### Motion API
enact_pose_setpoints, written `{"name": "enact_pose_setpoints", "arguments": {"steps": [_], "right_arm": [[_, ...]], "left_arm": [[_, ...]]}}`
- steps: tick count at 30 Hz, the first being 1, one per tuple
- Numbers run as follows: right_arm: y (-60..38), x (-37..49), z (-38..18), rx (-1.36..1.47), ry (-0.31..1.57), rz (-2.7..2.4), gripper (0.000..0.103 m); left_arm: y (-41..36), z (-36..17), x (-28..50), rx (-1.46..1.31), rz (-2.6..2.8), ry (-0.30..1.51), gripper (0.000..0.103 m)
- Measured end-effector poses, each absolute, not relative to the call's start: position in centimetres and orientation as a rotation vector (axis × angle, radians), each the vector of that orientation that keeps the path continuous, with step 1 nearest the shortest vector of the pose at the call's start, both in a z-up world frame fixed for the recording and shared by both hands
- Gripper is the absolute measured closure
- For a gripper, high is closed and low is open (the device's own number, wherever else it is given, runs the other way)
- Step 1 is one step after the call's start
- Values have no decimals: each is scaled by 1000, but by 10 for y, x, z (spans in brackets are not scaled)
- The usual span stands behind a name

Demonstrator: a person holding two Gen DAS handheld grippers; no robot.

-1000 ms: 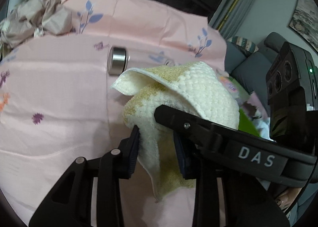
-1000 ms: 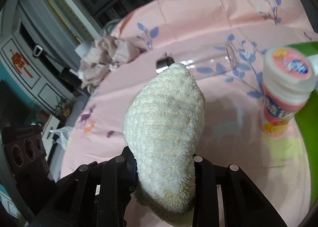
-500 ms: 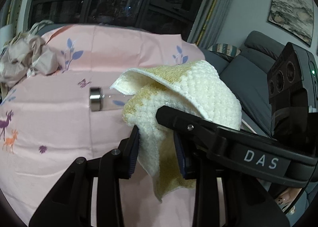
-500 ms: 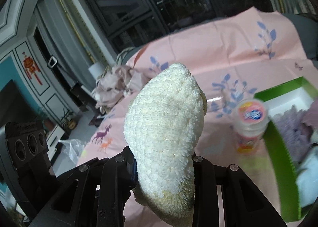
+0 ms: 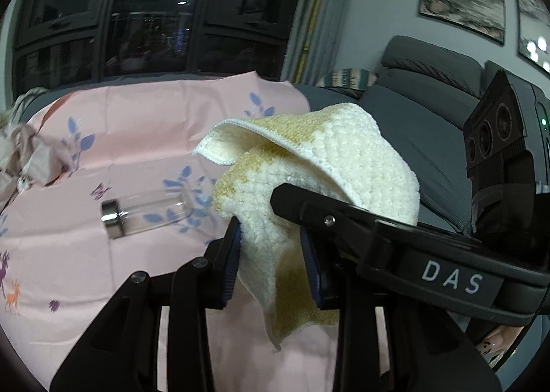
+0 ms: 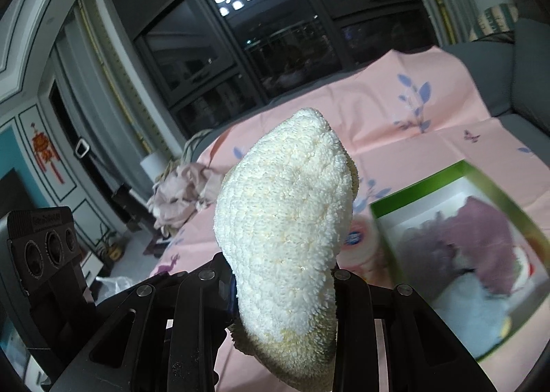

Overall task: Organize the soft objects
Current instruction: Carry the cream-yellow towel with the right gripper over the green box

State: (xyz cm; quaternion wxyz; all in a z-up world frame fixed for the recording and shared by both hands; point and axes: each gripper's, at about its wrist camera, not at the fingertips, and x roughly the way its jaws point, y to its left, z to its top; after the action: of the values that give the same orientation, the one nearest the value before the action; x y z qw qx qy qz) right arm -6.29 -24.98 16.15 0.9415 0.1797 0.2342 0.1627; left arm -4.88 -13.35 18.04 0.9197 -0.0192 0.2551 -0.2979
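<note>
Towel [image 5: 319,165] was pinched in both hand-held grippers, left [image 5: 271,265] and right [image 6: 283,292], raised clear of the pink cloth [image 5: 144,131]. Box [image 6: 426,186] sat near the cloth's right edge. Judged best: keep both grips firm, carry level, lower inside before releasing.

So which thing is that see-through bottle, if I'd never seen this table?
Start at the pink tablecloth with blue leaf prints. Left of the cream towel held up in the gripper, the bottle lies on its side on the cloth. It is the only clear, hard thing there, with a shiny metal cap; its neighbours are all soft fabric.
</note>
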Motion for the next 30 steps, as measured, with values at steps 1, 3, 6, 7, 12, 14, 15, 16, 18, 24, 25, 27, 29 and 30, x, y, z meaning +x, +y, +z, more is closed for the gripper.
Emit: {"name": "enact_pose_setpoints", "arguments": {"steps": [1, 3, 6, 7, 12, 14, 15, 16, 18, 24, 25, 27, 29, 30], "right_arm": [[-253, -66, 162, 369, 475, 323, 71], [-265, -71, 163, 373, 465, 289, 71], [-280, -75, 164, 391, 450, 258, 71], [-287, -76, 164, 402, 445, 247, 71], [-318, -81, 161, 450, 419, 200, 71], [-329, -83, 159, 469, 403, 178, 71], [-333, -83, 159, 477, 396, 170, 71], [-337, -82, 158, 483, 389, 161, 71], [-346, -83, 158, 491, 372, 140, 71], [-369, -82, 154, 515, 343, 120, 71], [-371, -80, 153, 520, 344, 119, 71], [-377, -73, 148, 535, 363, 117, 71], [-381, -65, 142, 543, 390, 110, 71], [-384, -61, 139, 548, 407, 104, 71]], "left_arm": [[-140, 181, -48, -32, -625, 524, 72], [-152, 182, -47, -19, -643, 525, 72], [-170, 184, -46, 6, -662, 522, 72], [-177, 184, -45, 13, -669, 522, 72], [-209, 185, -41, 47, -712, 526, 72], [-222, 186, -39, 61, -728, 526, 72], [-228, 185, -38, 64, -735, 527, 72], [-234, 185, -36, 68, -741, 528, 72], [-245, 184, -32, 71, -749, 533, 72], [-275, 182, -18, 79, -770, 554, 72], [-278, 180, -15, 78, -769, 561, 72], [-285, 175, -10, 82, -761, 581, 72], [-291, 168, -1, 90, -748, 610, 72], [-293, 164, 2, 92, -744, 622, 72]]}}
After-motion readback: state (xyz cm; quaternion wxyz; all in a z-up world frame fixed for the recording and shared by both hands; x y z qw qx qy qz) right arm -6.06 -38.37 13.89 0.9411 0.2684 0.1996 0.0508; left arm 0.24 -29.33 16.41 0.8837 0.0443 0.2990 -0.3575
